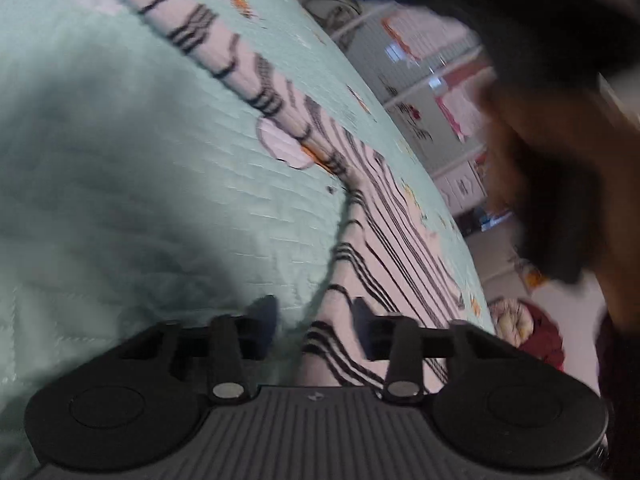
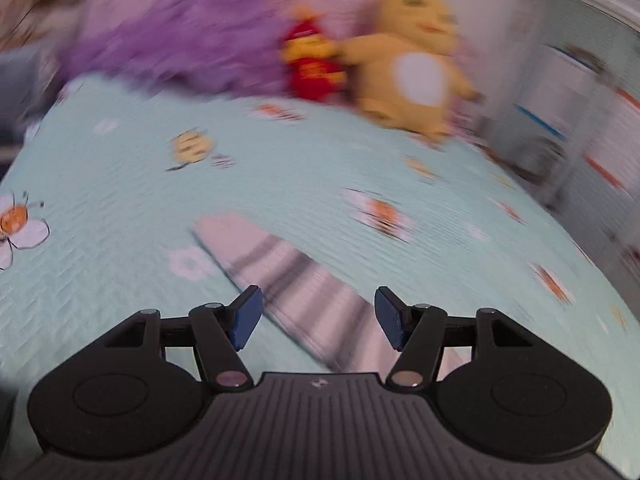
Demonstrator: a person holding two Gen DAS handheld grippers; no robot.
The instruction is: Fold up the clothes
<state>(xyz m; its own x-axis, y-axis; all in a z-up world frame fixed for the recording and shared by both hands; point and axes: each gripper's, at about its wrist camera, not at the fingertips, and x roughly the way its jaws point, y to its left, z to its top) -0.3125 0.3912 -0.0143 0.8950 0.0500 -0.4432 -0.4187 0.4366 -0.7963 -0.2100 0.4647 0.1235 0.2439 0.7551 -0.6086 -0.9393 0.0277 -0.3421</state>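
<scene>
A pink garment point(image 1: 360, 216) with black stripes lies spread on the mint quilted bedspread point(image 1: 140, 180), running from far left toward my left gripper point(image 1: 314, 312). Its near edge lies between the two fingers, but bedspread shows between the left finger point(image 1: 266, 316) and the cloth, so the pads do not press on it. In the right wrist view the same garment point(image 2: 288, 276), blurred, lies under my right gripper point(image 2: 319, 316). That gripper's blue pads point(image 2: 248, 316) stand wide apart with nothing held. A person's blurred arm point(image 1: 552, 184) crosses the right of the left wrist view.
A yellow plush toy point(image 2: 408, 60), a small red one point(image 2: 312, 68) and a purple fluffy blanket point(image 2: 180, 40) sit at the bed's far end. White wire shelves point(image 1: 420, 80) stand beyond the bed's edge, with a dark red cushion point(image 1: 544, 340) on the floor.
</scene>
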